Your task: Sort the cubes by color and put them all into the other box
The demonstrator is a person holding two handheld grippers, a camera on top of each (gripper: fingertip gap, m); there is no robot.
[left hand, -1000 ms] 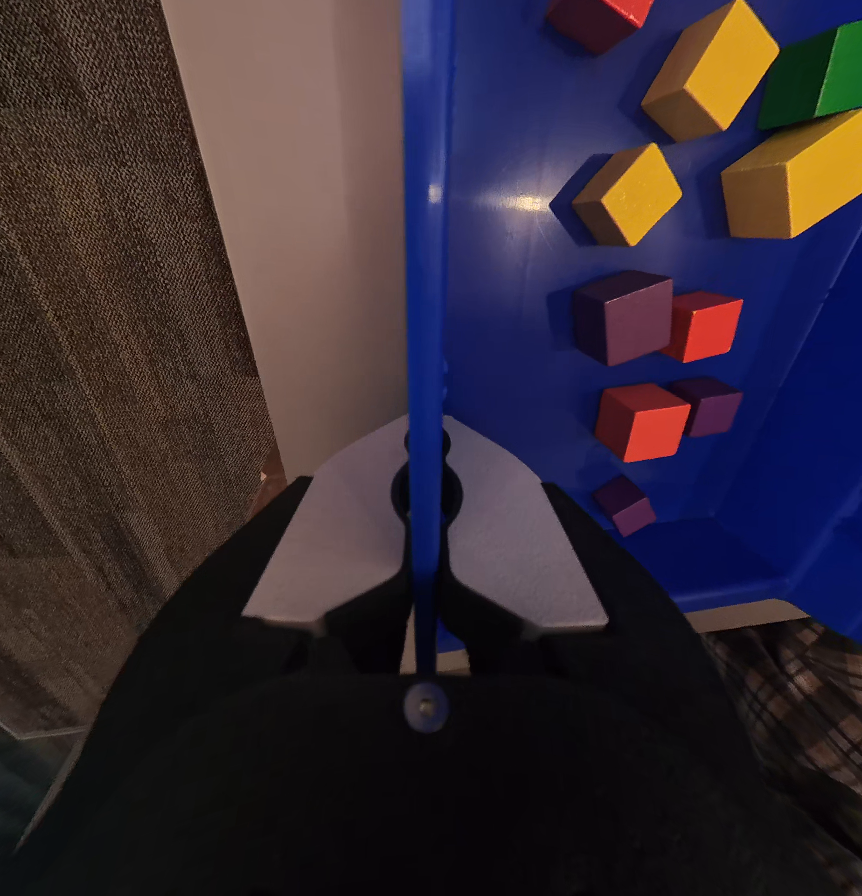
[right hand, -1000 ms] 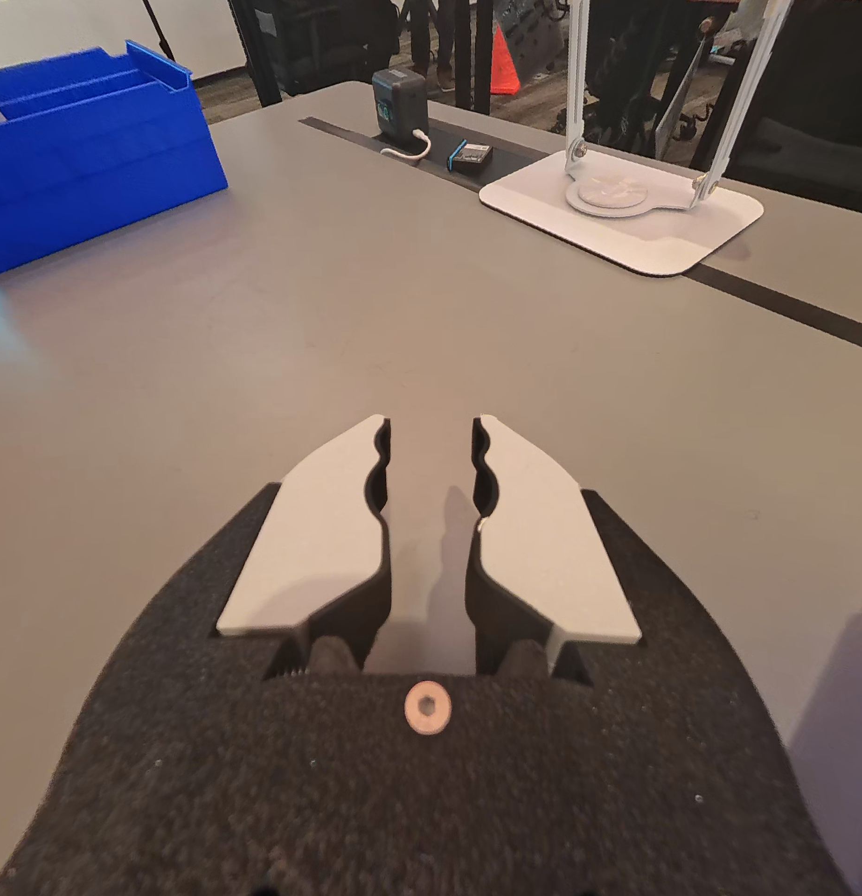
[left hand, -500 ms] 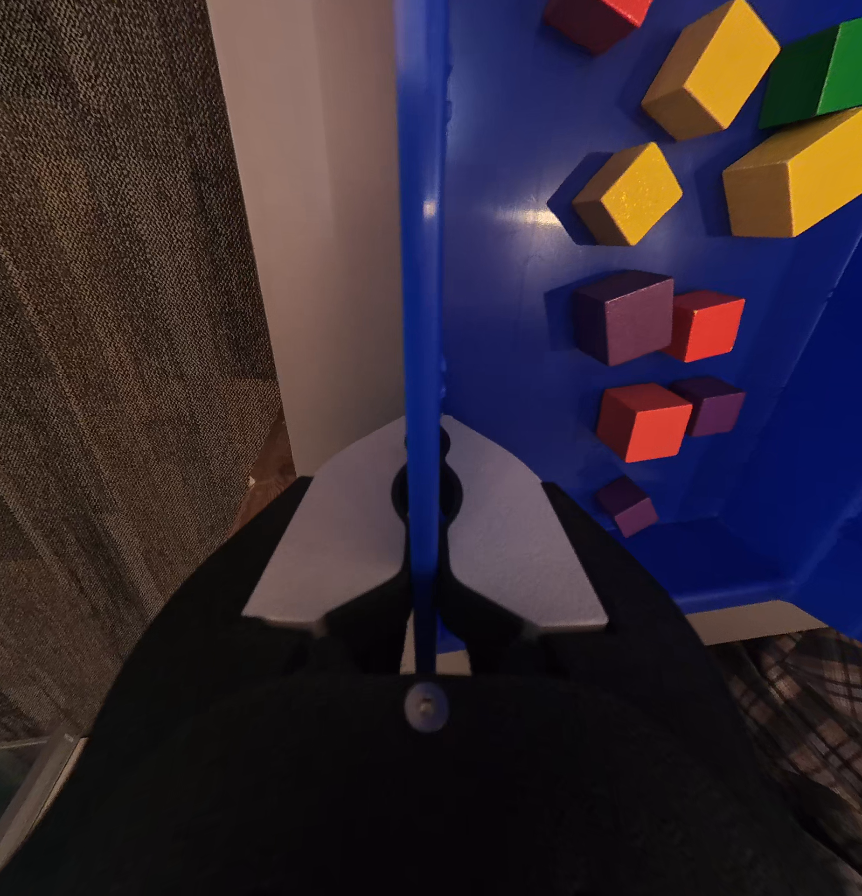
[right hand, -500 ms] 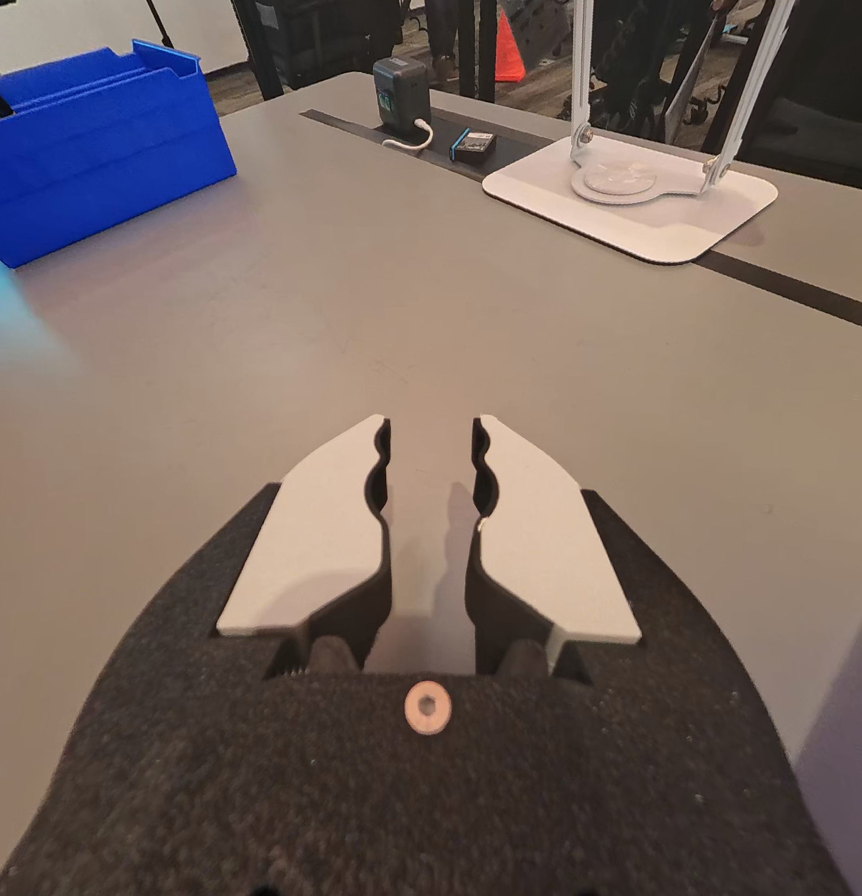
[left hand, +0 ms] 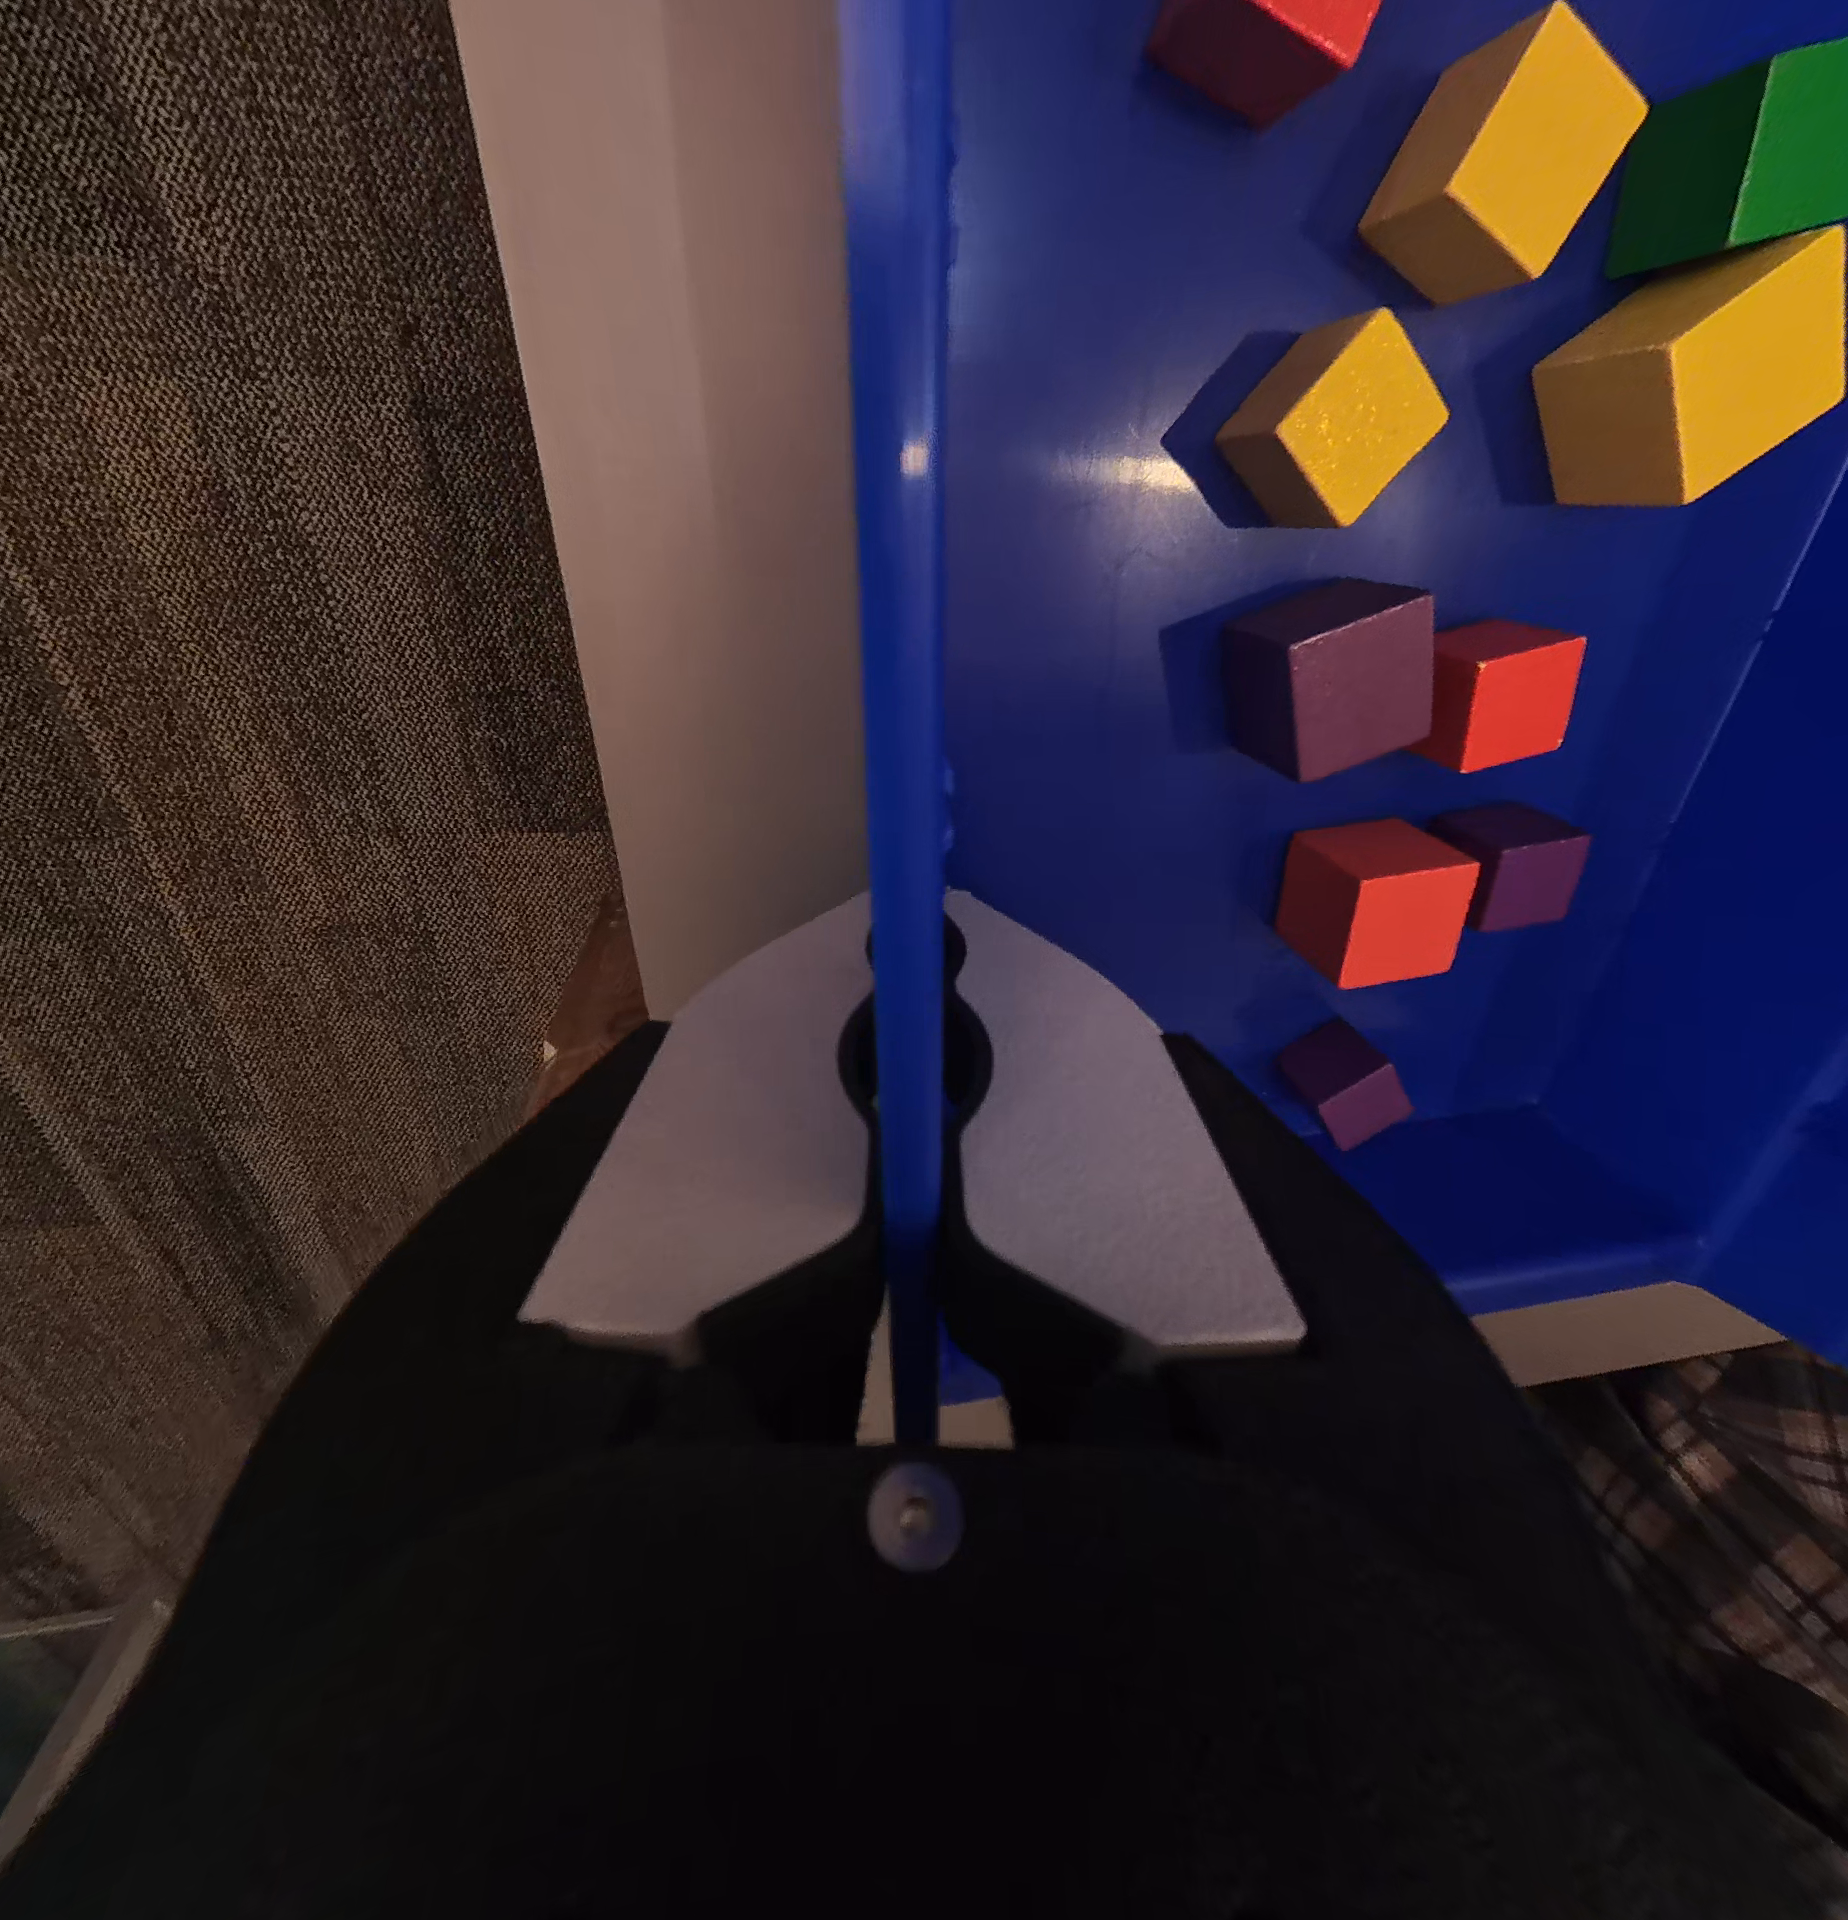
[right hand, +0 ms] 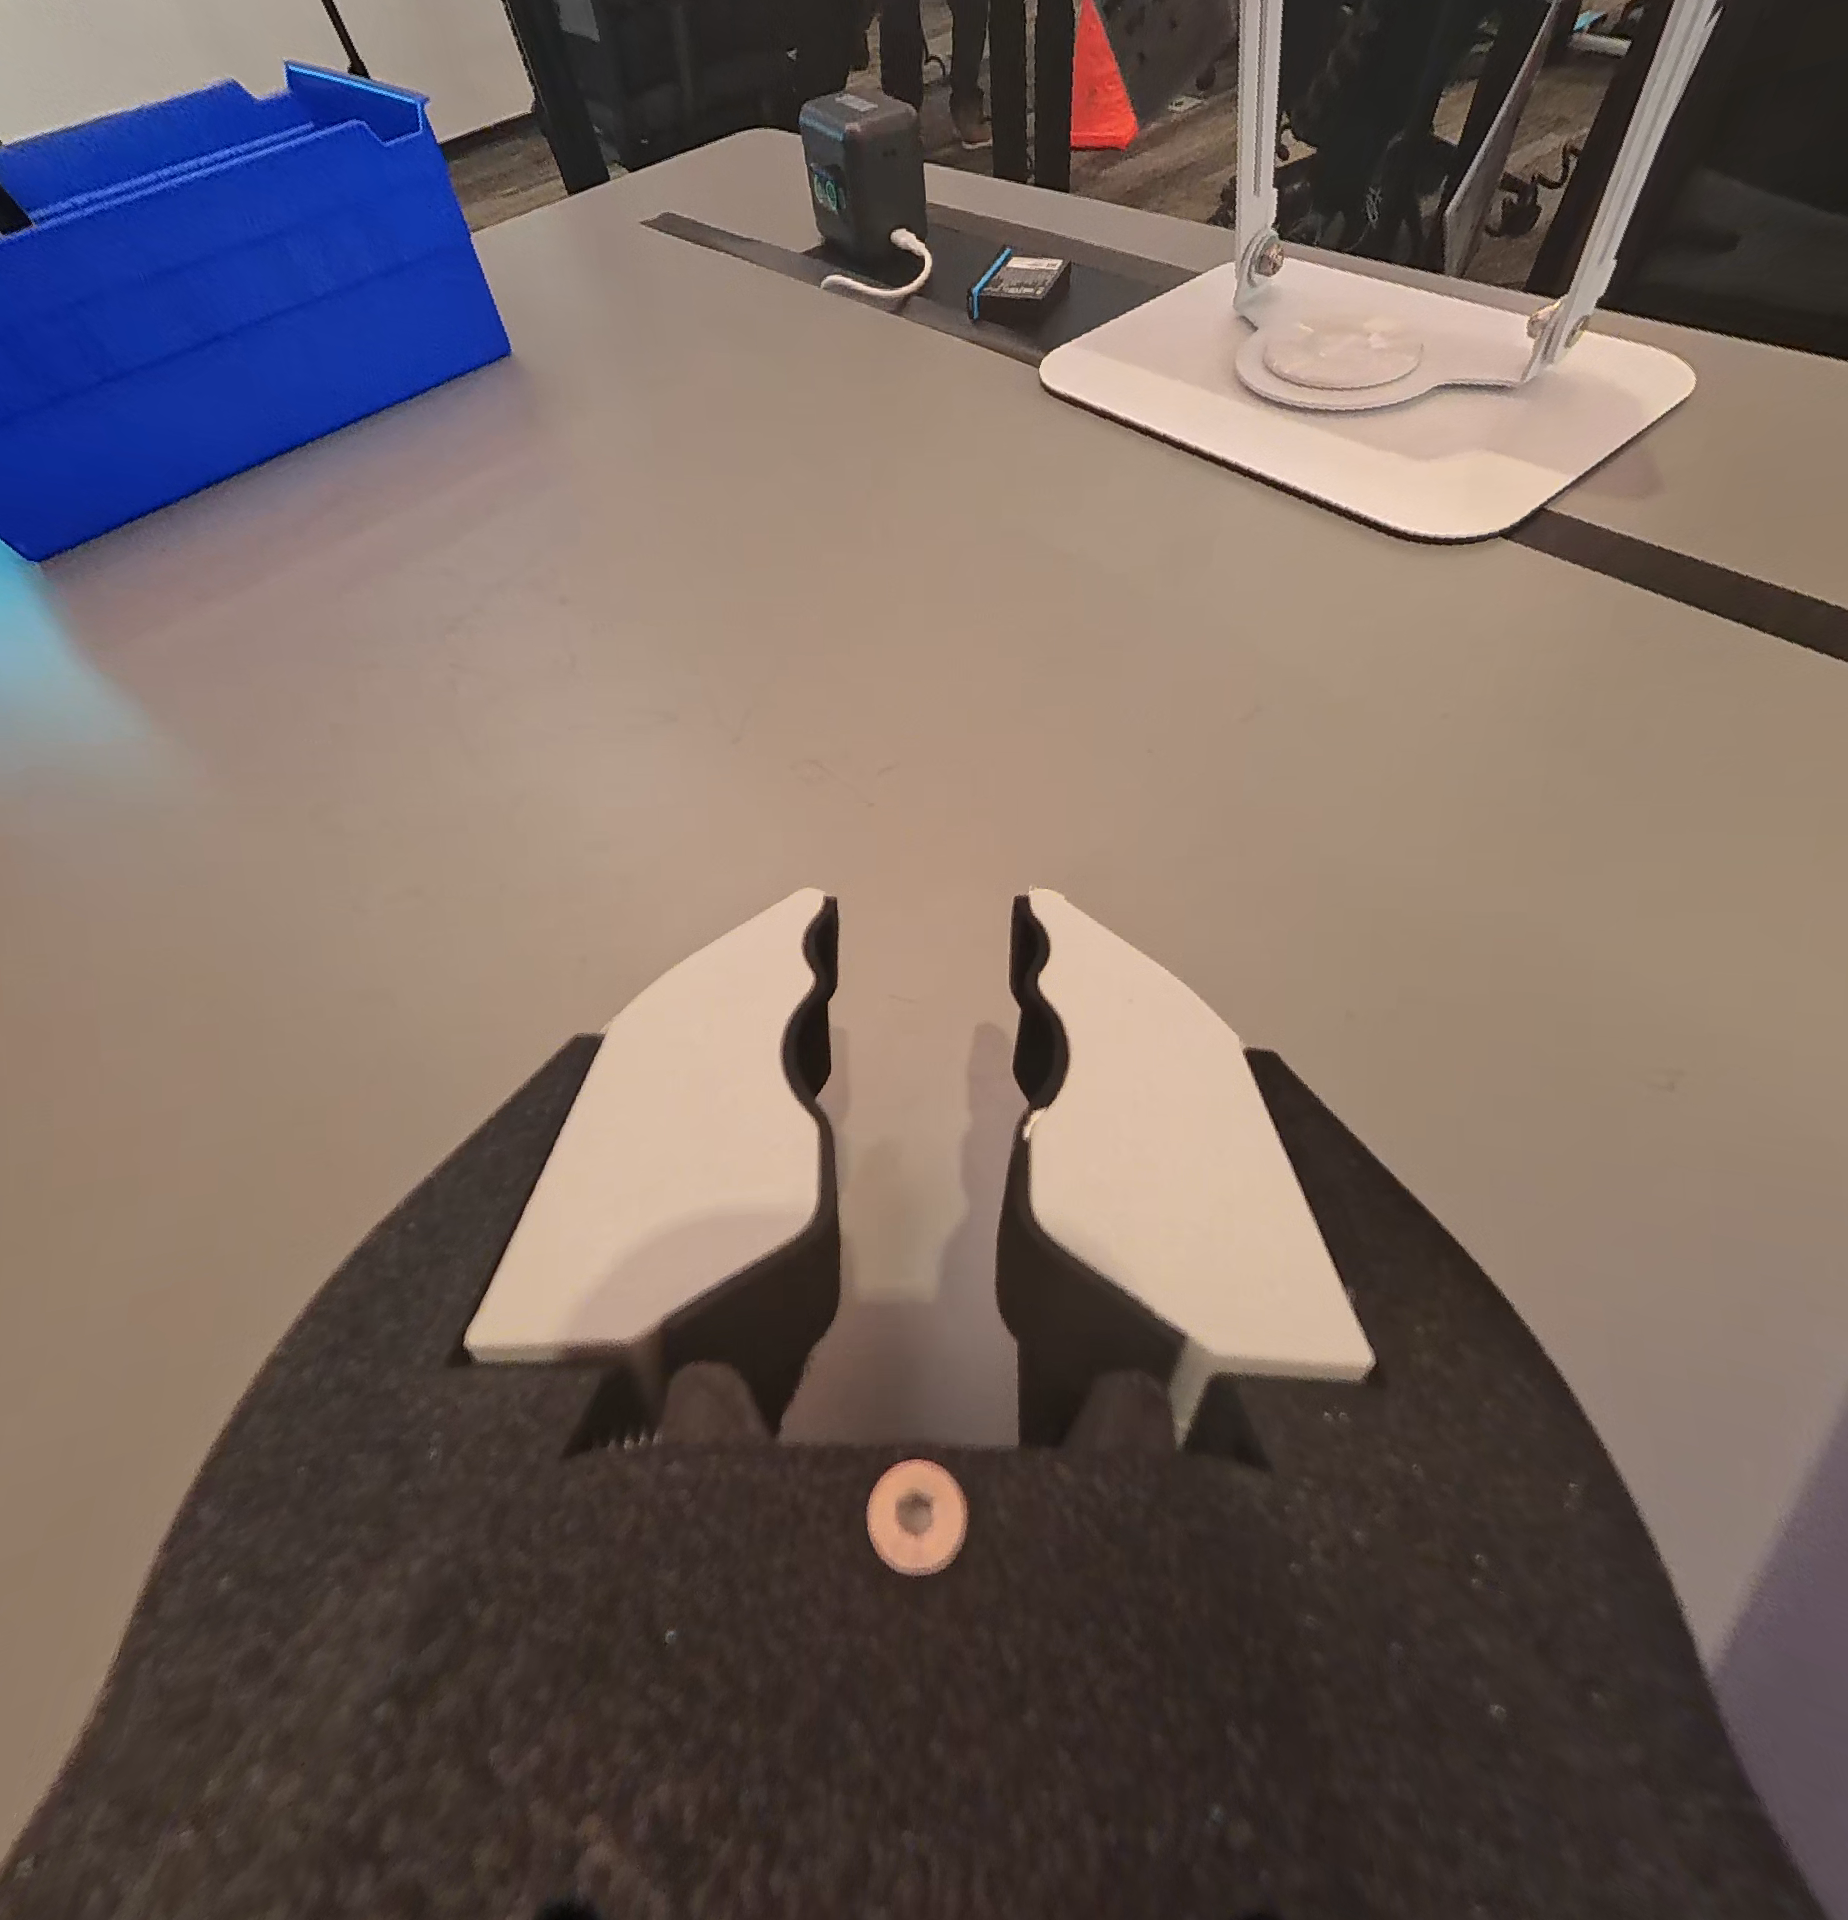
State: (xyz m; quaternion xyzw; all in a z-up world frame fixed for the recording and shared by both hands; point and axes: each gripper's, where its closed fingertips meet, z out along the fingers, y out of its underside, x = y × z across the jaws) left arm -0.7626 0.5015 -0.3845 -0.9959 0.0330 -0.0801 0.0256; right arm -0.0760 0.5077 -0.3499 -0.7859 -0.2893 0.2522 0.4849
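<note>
My left gripper is shut on the thin side wall of a blue box. Inside that box lie yellow cubes, purple cubes, red cubes and a green cube. The smallest purple cube lies nearest my fingers. My right gripper is open and empty, low over the grey table. A second blue box stands at the far left of the right wrist view; its inside is hidden.
The grey table edge and carpet floor lie left of the held box. A white stand base, a dark charger with a white cable and a small black item sit at the back. Plaid cloth shows lower right.
The left gripper with the box has shifted slightly over the table edge. The right gripper has swung a little, so the far blue box and stand base now sit farther right in its view.
</note>
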